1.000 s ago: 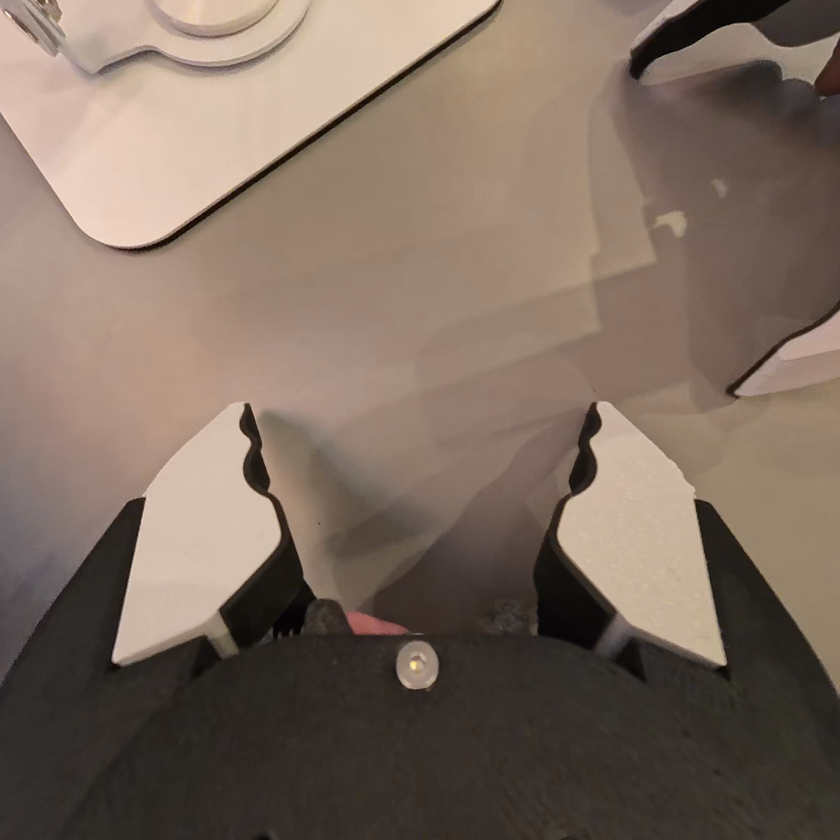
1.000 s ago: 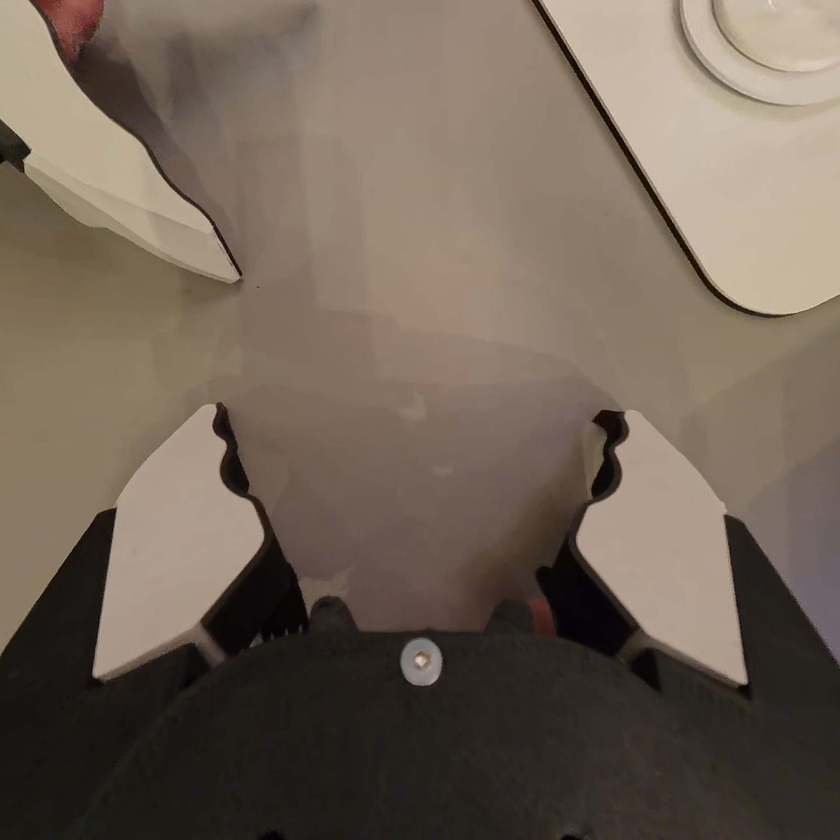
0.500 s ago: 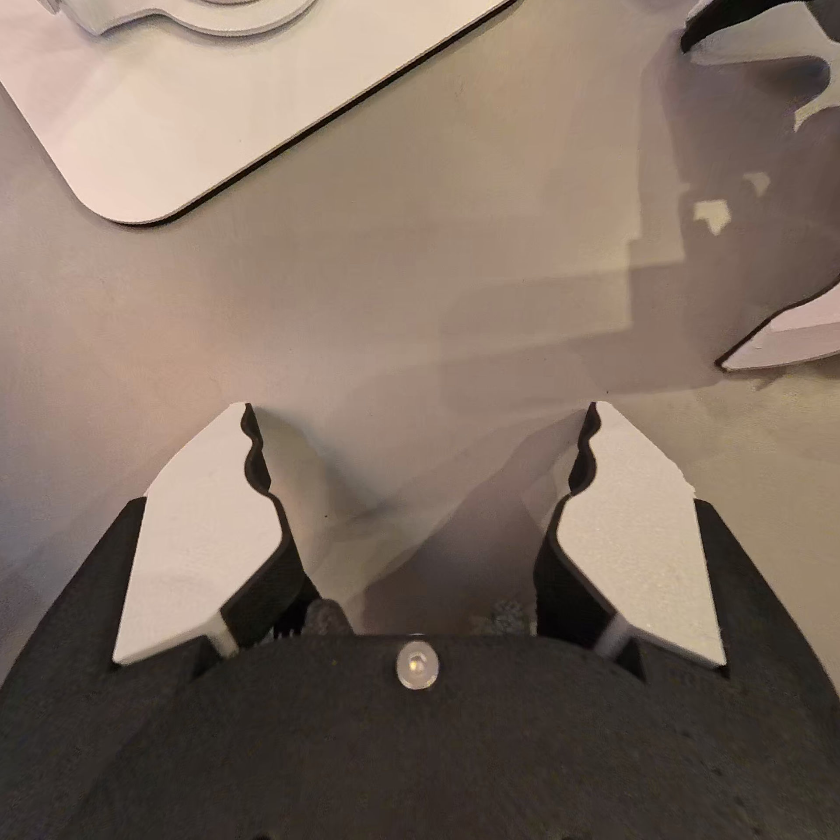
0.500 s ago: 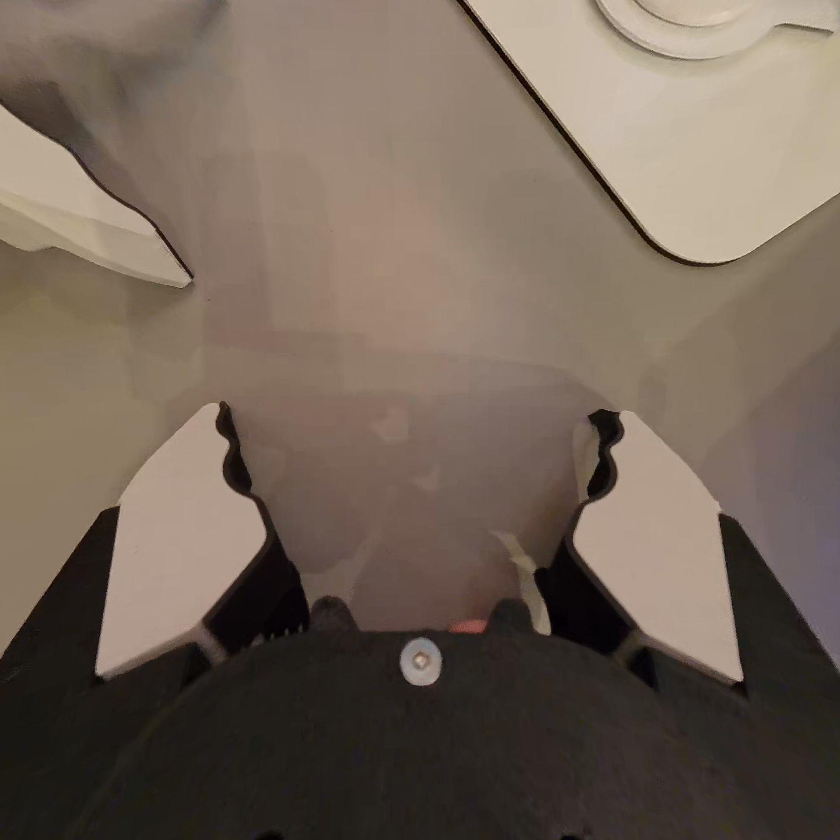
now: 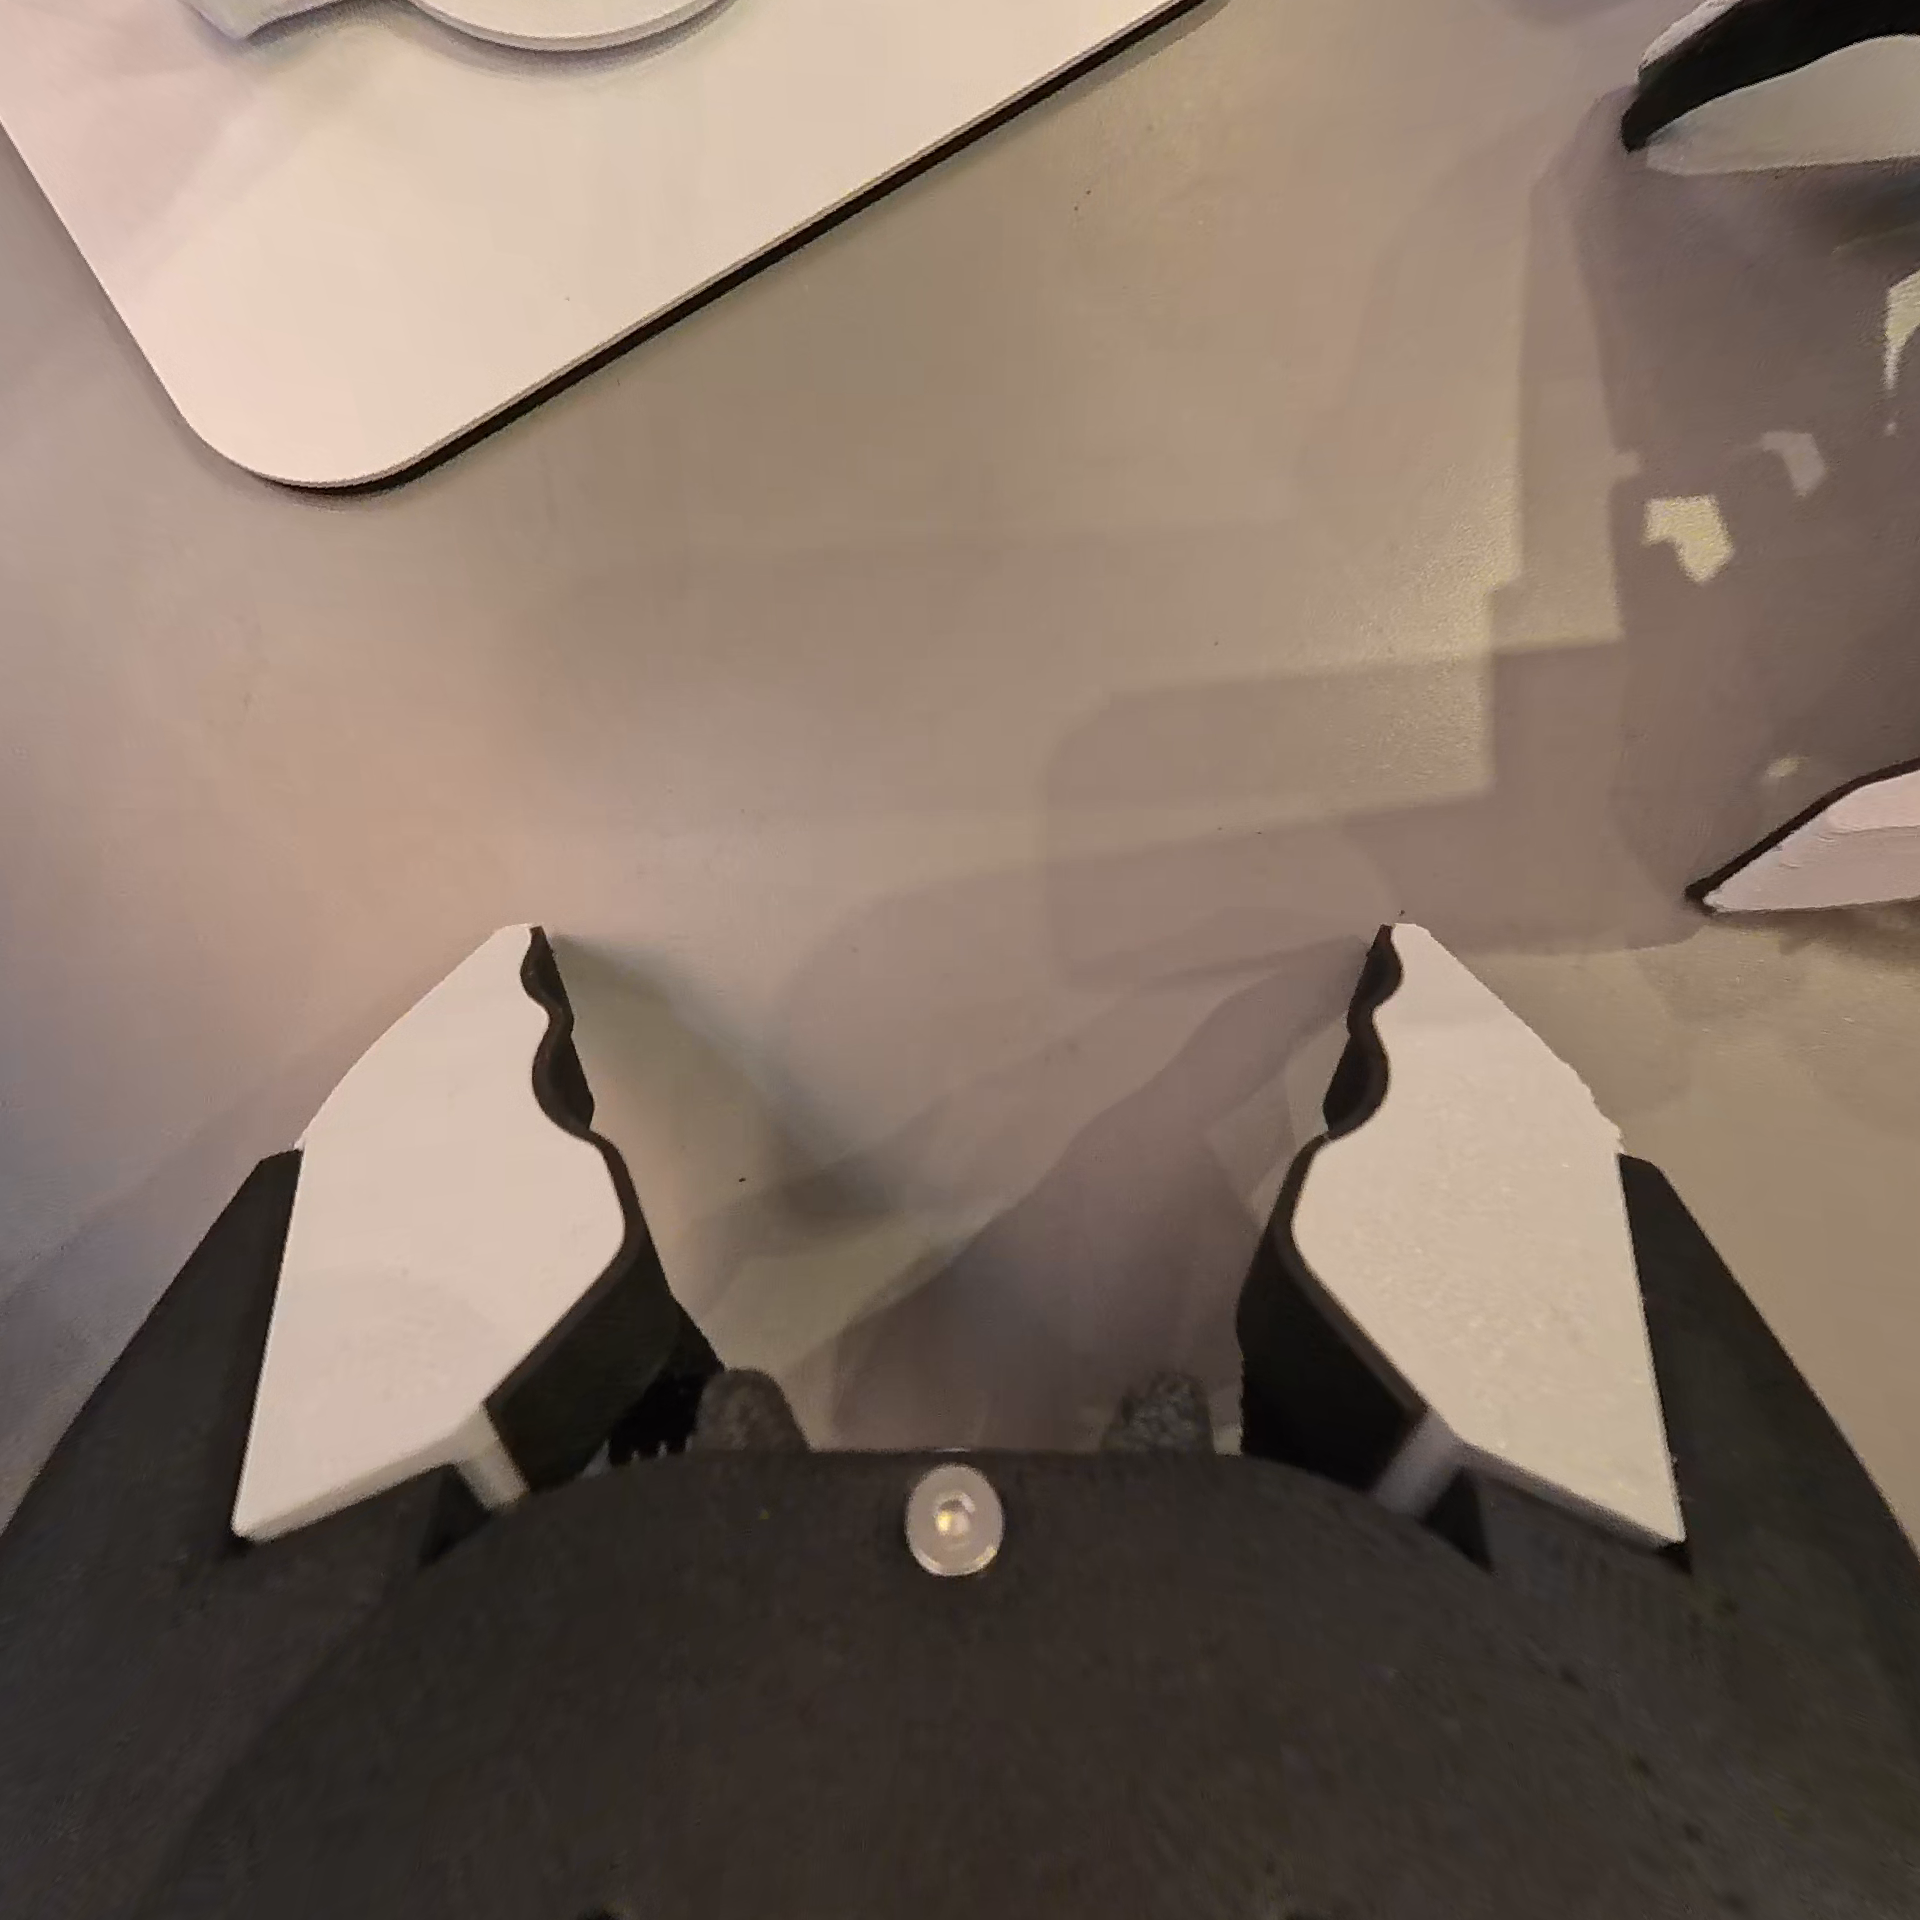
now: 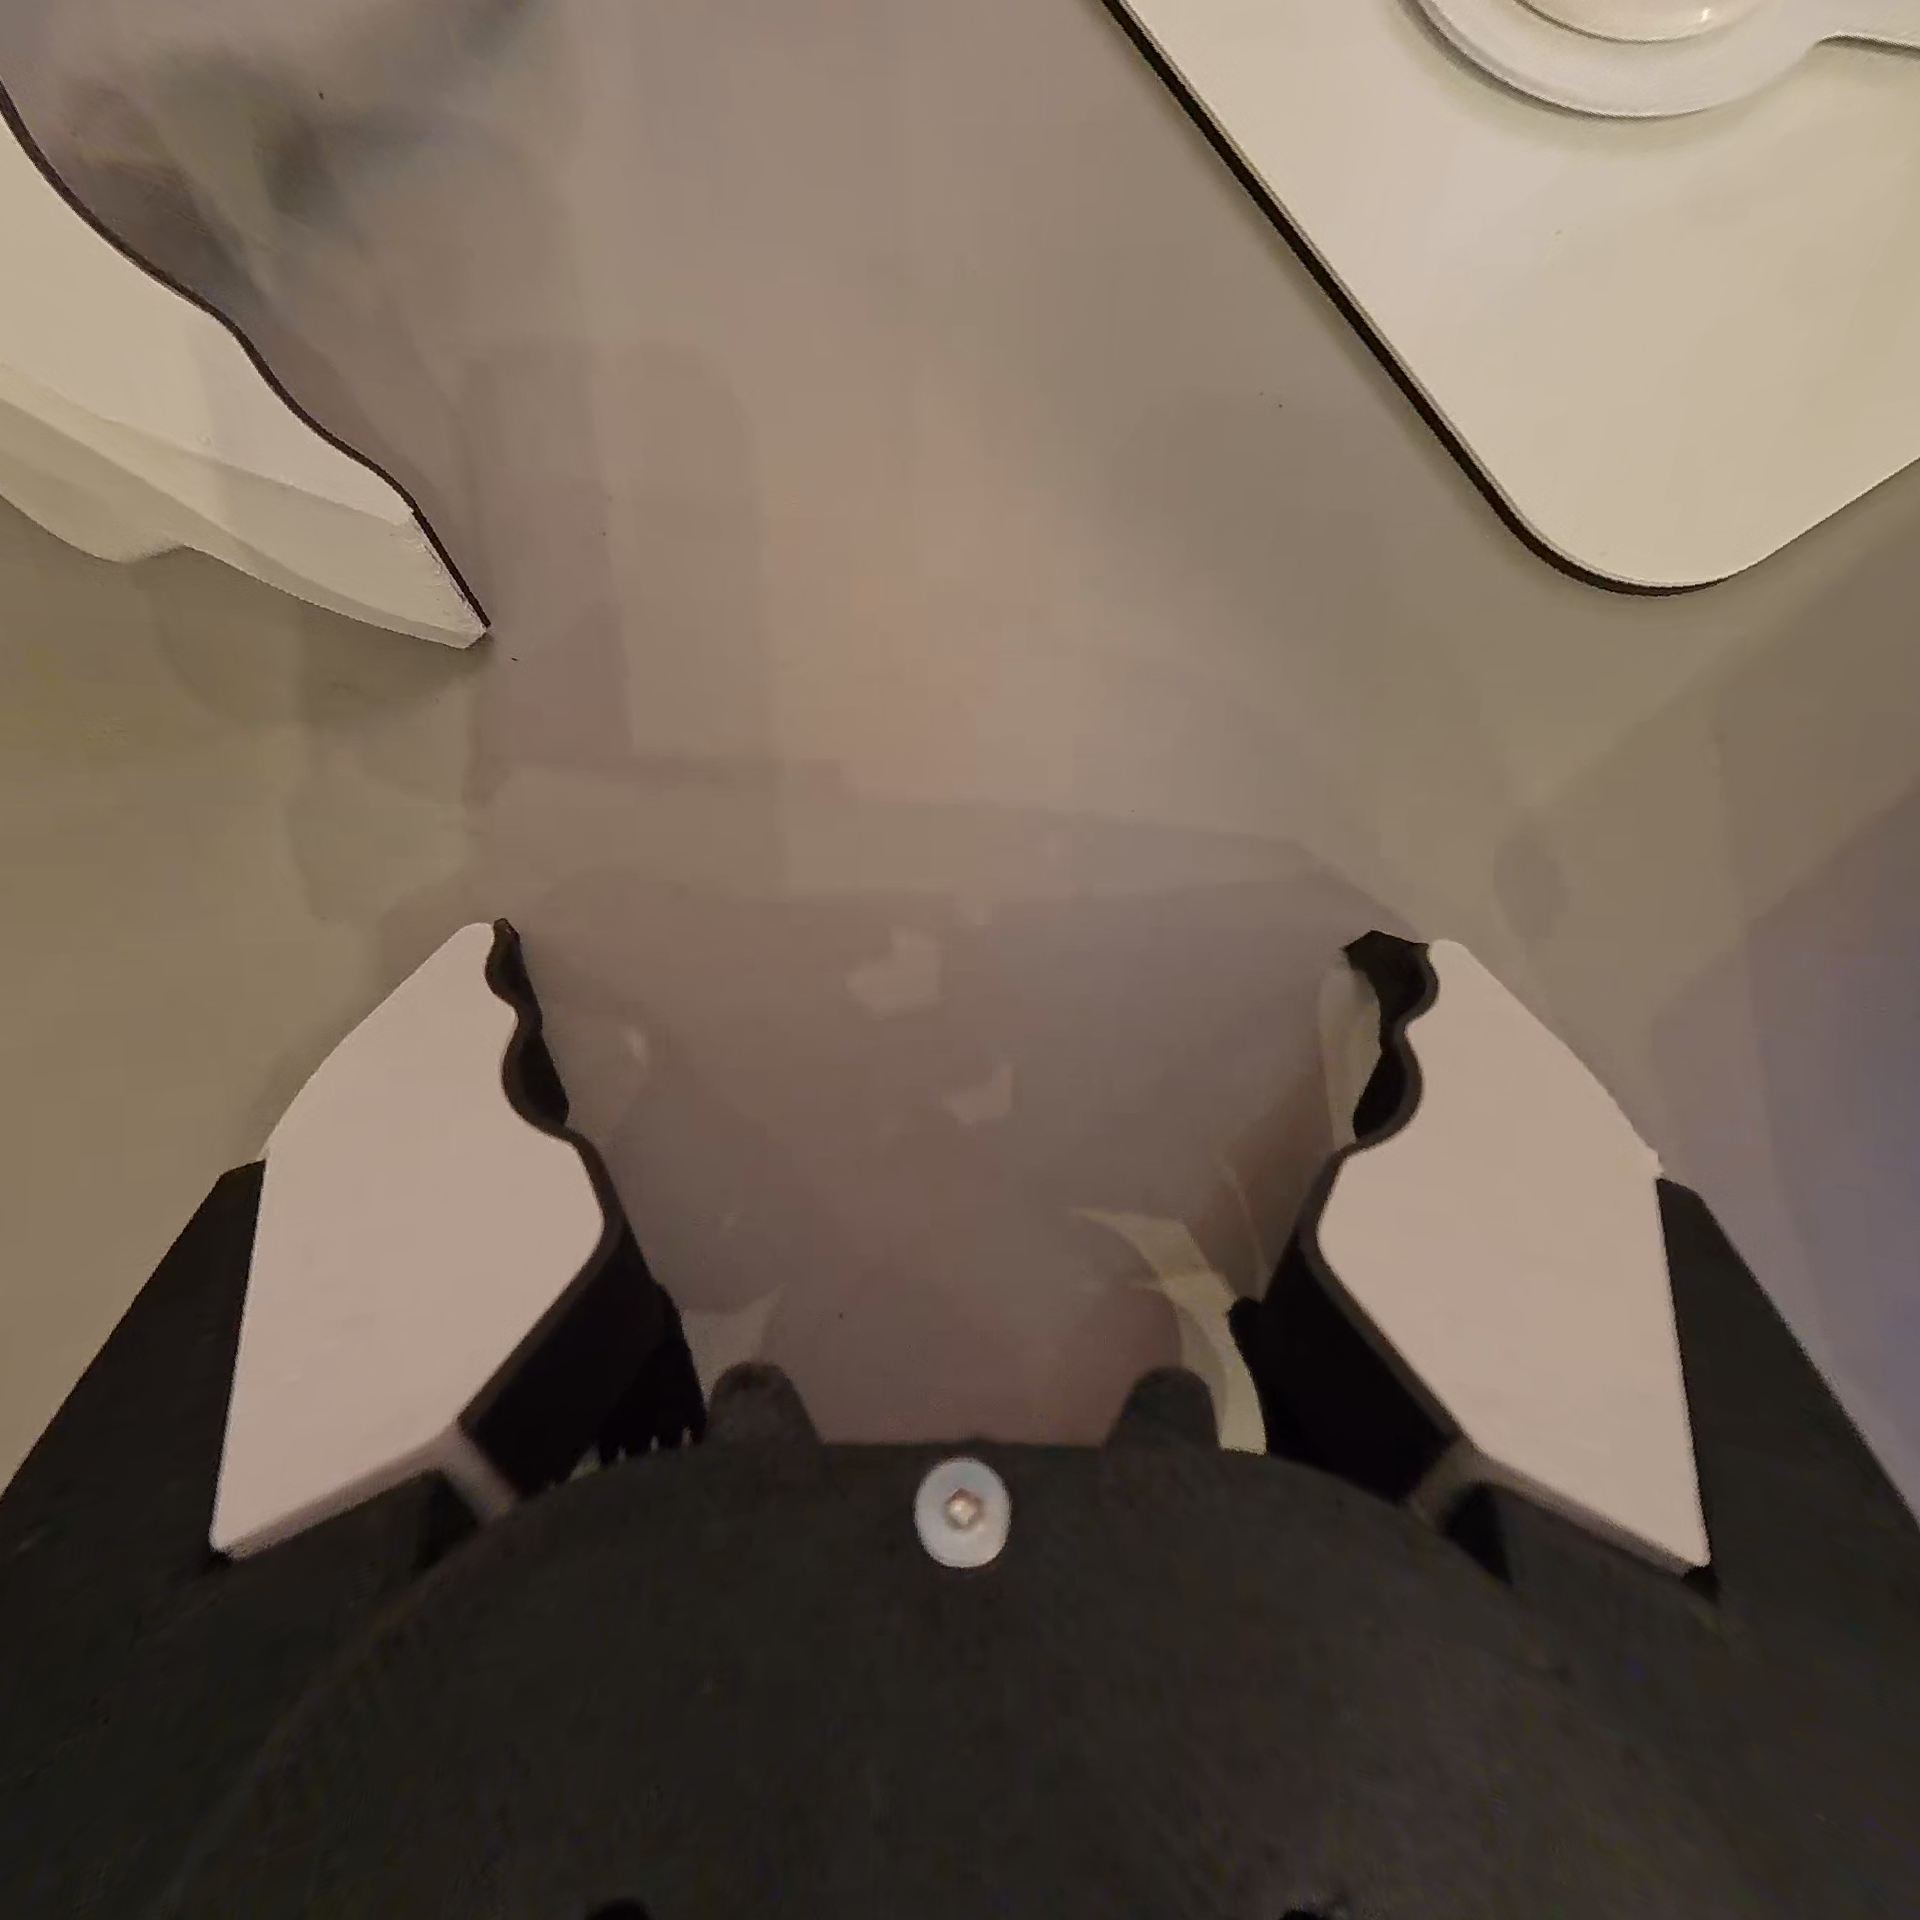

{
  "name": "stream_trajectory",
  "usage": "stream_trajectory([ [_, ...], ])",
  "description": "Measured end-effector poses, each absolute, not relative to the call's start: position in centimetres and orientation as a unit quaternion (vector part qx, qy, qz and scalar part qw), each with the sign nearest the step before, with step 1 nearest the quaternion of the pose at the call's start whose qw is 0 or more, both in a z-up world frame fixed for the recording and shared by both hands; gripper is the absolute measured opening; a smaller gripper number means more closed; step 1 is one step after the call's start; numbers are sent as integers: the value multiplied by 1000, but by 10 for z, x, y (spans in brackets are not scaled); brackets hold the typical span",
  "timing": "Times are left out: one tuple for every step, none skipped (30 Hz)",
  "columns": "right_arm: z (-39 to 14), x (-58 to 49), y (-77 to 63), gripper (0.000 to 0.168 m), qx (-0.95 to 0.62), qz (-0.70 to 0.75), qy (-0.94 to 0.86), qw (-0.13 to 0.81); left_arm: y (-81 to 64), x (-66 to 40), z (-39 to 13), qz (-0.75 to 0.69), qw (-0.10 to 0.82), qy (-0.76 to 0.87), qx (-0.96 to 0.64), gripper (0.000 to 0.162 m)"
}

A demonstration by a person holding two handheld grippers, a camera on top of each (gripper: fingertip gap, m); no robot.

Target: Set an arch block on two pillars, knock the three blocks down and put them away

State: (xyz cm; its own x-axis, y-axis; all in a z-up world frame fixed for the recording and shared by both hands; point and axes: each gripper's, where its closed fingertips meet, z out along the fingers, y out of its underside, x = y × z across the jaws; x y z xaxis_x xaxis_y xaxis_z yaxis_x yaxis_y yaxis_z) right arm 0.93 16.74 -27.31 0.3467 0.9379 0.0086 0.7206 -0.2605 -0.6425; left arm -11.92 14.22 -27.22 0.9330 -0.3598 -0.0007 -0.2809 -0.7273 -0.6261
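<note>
Each wrist view shows the other gripper's fingertips at its edge. Left gripper (image 5: 961, 935) and right gripper (image 6: 961, 935) both gape wide, empty, above the table (image 5: 935, 582) near a white base (image 5: 416, 239).

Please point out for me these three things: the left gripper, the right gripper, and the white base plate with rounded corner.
left gripper (image 5: 961, 935): left wrist view, midway between its two open fingertips.
right gripper (image 6: 940, 935): right wrist view, midway between its two open fingertips.
white base plate (image 5: 499, 239): left wrist view, on its bare flat top.
</note>
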Motion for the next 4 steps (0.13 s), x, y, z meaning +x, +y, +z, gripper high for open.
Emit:
stream_trajectory([
  [-273,9,167,147,-770,192,-538,283,142,-119,-272,-60,326,173,-927,137],
  [-273,9,167,147,-770,192,-538,283,142,-119,-272,-60,326,173,-927,137],
  [-273,9,167,147,-770,192,-538,283,142,-119,-272,-60,326,173,-927,137],
  [-273,9,167,147,-770,192,-538,283,142,-119,-272,-60,326,173,-927,137],
])
